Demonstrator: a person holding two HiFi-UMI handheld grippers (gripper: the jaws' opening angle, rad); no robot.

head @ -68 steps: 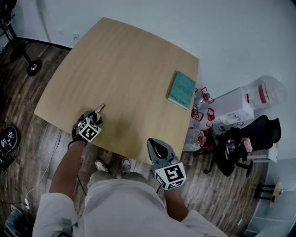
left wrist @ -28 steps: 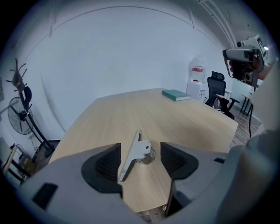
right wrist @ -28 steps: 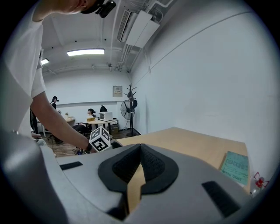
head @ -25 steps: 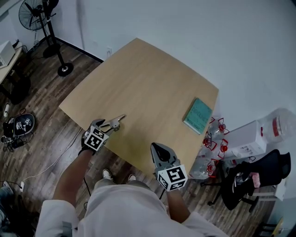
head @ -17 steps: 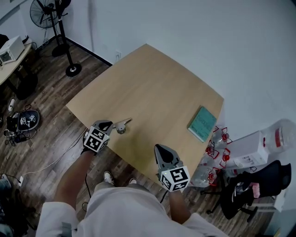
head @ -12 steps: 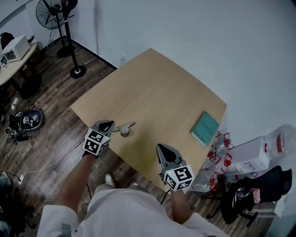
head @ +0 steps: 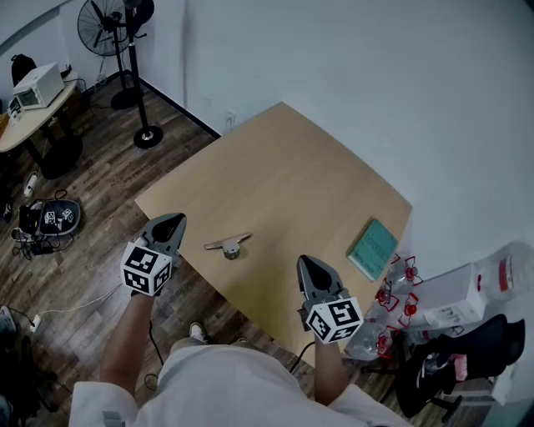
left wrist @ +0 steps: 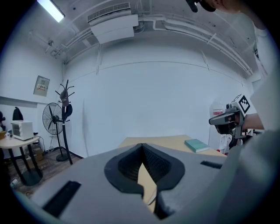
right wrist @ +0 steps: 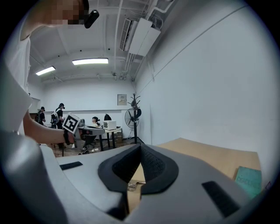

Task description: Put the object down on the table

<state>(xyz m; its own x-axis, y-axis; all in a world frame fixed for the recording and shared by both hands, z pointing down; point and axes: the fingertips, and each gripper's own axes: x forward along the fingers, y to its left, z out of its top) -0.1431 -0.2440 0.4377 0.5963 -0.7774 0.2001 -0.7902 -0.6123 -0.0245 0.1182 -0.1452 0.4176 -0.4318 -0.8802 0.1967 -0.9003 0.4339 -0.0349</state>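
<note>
Only right gripper view shows distant people (right wrist: 60, 113); left claw (head: 173, 220), right claw (head: 304, 262) closed.

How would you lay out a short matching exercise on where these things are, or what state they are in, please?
Things:
1 metal object
2 teal book
3 left gripper
4 fan

Place or state:
A standing on the floor
B shut and empty
C lying near the table edge nearest the person
D lying by the table's right edge

Pairs: 1-C; 2-D; 3-B; 4-A
</note>
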